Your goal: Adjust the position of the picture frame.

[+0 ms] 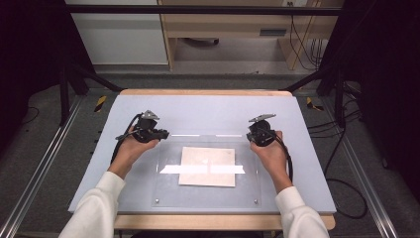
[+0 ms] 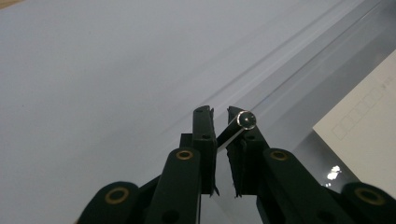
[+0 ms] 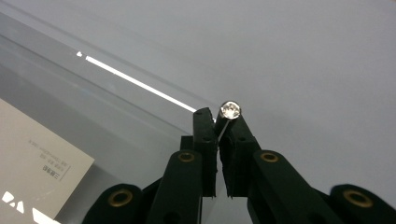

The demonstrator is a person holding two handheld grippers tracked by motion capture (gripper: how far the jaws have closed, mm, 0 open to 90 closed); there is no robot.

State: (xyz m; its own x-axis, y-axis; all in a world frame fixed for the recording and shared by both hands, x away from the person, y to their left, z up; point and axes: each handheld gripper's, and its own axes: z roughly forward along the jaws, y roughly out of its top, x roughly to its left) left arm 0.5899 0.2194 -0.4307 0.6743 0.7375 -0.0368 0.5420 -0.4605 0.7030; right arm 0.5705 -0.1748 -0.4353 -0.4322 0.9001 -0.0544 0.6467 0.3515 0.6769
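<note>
White sleeves and forearms enter from the bottom of the high view, angled inward. Left hand-held gripper sits at the far left corner of the clear acrylic sheet, jaws pointing right. Right hand-held gripper sits at the far right corner, jaws pointing left. Both hands grip from behind, wrists low. Cream rectangular card lies flat under the sheet, centred, crossed by a bright strip of glare. Pale grey surface has open room beyond the sheet's far edge and along both sides.

Left gripper view: the jaws stand nearly together, clamped on a thin dark metal rod. Its round end faces the camera at the right jaw's tip; the long axis runs down and left between the pads. Sheet edge runs diagonally to the upper right; card corner shows at right.

Right gripper view: the jaws are closed tight on a thin rod with shiny round end. That end sits just above the jaw tips; the shaft slants down and left into the gap. Sheet edge runs diagonally at left, the card's printed corner at lower left, bare surface at right.
</note>
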